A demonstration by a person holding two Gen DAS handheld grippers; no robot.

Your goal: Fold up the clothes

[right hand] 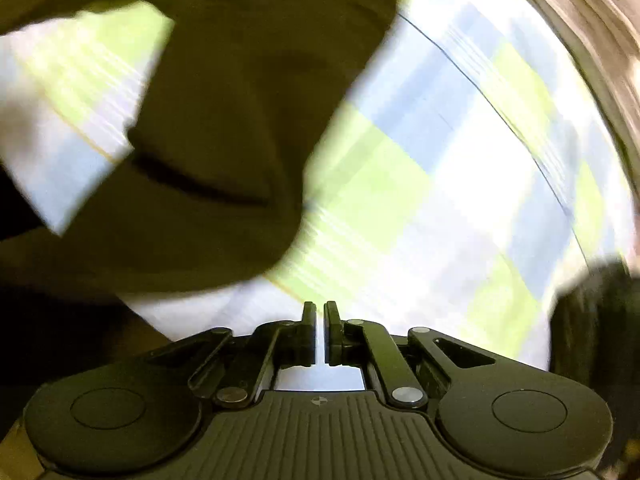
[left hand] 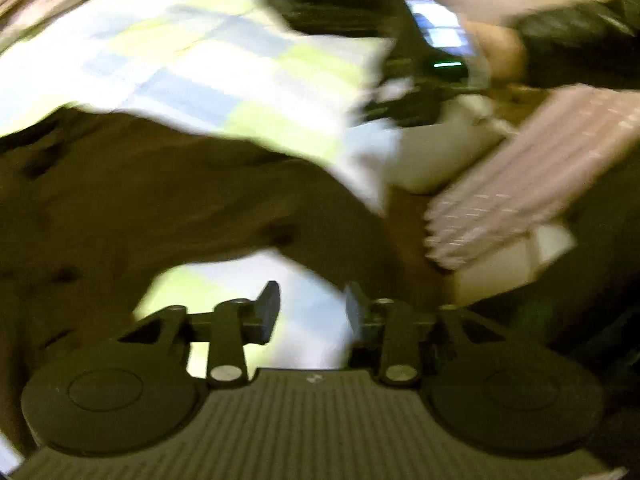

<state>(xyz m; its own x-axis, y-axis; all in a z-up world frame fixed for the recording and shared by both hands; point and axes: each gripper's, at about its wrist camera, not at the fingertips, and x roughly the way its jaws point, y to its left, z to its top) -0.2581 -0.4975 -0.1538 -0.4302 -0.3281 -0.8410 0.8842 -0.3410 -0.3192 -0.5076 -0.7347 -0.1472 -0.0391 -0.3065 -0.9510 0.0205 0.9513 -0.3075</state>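
A dark olive-brown garment (left hand: pixel 140 200) lies spread over a bed sheet (left hand: pixel 200 60) checked in white, blue and green. My left gripper (left hand: pixel 312 312) hangs above the garment's near edge, its jaws apart with only sheet showing between them. In the right wrist view the same garment (right hand: pixel 224 140) fills the upper left over the checked sheet (right hand: pixel 440 160). My right gripper (right hand: pixel 319 320) is shut above bare sheet, beside the garment's edge, with nothing seen between its fingers. Both views are smeared by motion blur.
In the left wrist view the other gripper's body with a lit screen (left hand: pixel 436 28) sits at the upper right, held by a hand (left hand: pixel 500 48) in a black sleeve (left hand: pixel 580 36). A pink striped cloth (left hand: pixel 520 168) and white bedding (left hand: pixel 432 152) lie right. A dark shape (right hand: pixel 592 320) stands at right.
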